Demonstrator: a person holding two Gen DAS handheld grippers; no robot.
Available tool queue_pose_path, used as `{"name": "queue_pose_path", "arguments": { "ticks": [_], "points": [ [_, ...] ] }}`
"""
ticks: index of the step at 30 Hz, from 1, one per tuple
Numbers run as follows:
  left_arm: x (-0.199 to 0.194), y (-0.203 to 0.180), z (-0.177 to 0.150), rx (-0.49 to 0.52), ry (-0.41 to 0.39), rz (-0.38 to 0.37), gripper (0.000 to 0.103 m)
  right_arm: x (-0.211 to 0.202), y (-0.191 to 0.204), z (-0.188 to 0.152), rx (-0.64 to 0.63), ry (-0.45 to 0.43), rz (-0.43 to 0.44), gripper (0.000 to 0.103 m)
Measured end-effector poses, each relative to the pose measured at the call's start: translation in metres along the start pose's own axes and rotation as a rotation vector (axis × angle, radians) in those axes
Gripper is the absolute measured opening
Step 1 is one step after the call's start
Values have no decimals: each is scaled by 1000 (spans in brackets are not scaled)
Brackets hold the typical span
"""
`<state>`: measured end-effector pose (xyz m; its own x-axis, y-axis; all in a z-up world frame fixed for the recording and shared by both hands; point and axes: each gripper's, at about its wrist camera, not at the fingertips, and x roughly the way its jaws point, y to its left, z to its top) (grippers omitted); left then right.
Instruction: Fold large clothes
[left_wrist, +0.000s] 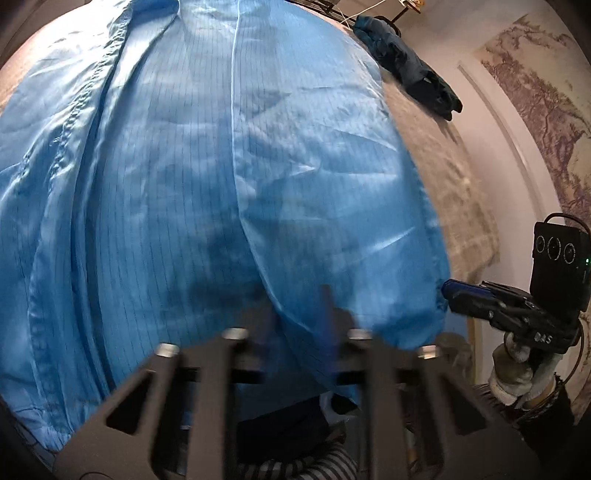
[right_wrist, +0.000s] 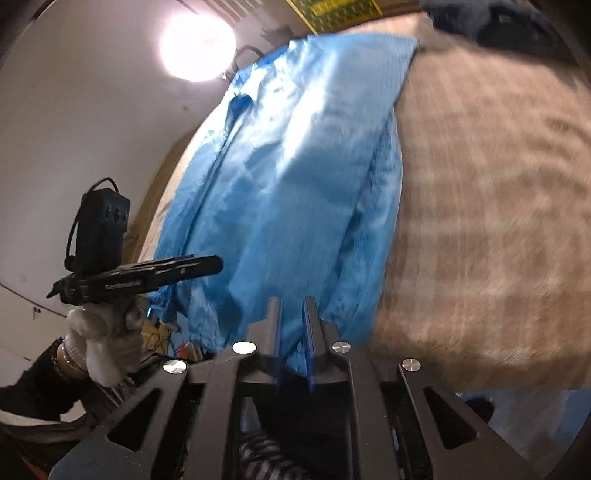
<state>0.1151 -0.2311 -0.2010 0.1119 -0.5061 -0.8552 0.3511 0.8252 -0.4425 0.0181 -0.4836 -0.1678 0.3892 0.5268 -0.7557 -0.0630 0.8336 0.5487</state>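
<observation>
A large light-blue garment (left_wrist: 221, 184) lies spread over a beige checked surface (left_wrist: 454, 192). My left gripper (left_wrist: 295, 317) sits at the garment's near hem, fingers close together with blue cloth between them, blurred by motion. In the right wrist view the same garment (right_wrist: 295, 184) runs away from me, and my right gripper (right_wrist: 293, 314) has its fingers nearly together at the near hem corner with cloth pinched between. The right gripper also shows in the left wrist view (left_wrist: 465, 291) at the hem's right corner. The left gripper shows in the right wrist view (right_wrist: 199, 264) at the left.
A dark blue folded garment (left_wrist: 410, 62) lies at the far right of the surface. A white wall with a tree mural (left_wrist: 546, 110) stands to the right. A bright lamp (right_wrist: 197, 46) glares above. The beige surface (right_wrist: 480, 221) extends right of the garment.
</observation>
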Motion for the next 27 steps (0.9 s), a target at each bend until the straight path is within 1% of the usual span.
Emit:
{"name": "queue_pose_path", "arguments": {
  "ticks": [1, 2, 4, 6, 7, 8, 9, 10, 13, 14, 16, 17, 18, 19, 20, 21, 23, 24, 26, 27],
  "points": [
    [0, 1, -1, -4, 0, -5, 6, 6, 0, -1, 0, 14, -4, 34],
    [0, 3, -2, -12, -4, -16, 5, 9, -1, 0, -1, 21, -10, 36],
    [0, 7, -7, -20, -13, -25, 3, 17, 1, -1, 0, 29, -2, 36],
    [-2, 5, -13, -5, -21, -21, 3, 24, 4, 1, 2, 33, 11, 26],
    [-3, 2, -16, 16, -26, -11, 2, 26, 5, 2, 0, 34, 16, 6],
    [-3, 0, -17, 25, -27, -11, 2, 30, 6, 3, -4, 43, 14, 3],
    [-4, -2, -17, 23, -27, -20, 2, 32, 8, 4, -8, 46, 0, 3],
    [-6, -2, -17, 16, -29, -32, 2, 31, 10, 4, -11, 36, 0, 1],
    [-18, 0, -15, -16, -49, -90, 1, 19, 14, 10, -13, -6, -10, 0],
    [-22, 0, -16, -10, -57, -92, 1, 11, 18, 10, -10, -31, -5, 0],
    [-21, -2, -18, 30, -61, -51, 1, -5, 21, 9, 0, -67, 11, 0],
    [-16, -2, -21, 44, -50, -32, 1, -9, 21, 8, -6, -68, 4, 0],
    [-8, -1, -24, 49, -27, -17, 1, -8, 21, 7, -9, -60, -10, 0],
    [-5, 1, -27, 53, -21, -8, 1, -3, 19, 7, -12, -42, -43, 0],
    [-5, -2, -29, 69, -44, 3, 1, 6, 15, 6, -10, -9, -91, 0],
    [-6, -7, -29, 105, -47, 23, 1, 15, 12, 4, -2, 21, -121, 0],
    [-10, -15, -31, 162, -61, 60, 1, 28, 7, 0, -2, 66, -156, 0],
    [-14, -18, -33, 180, -74, 78, 1, 29, 7, 0, -8, 67, -159, 0],
    [-21, -23, -37, 199, -100, 110, 5, 24, 12, 0, -23, 49, -153, 0],
    [-28, -27, -40, 202, -127, 114, 10, 19, 13, 0, -31, 36, -139, 1]
  ]
}}
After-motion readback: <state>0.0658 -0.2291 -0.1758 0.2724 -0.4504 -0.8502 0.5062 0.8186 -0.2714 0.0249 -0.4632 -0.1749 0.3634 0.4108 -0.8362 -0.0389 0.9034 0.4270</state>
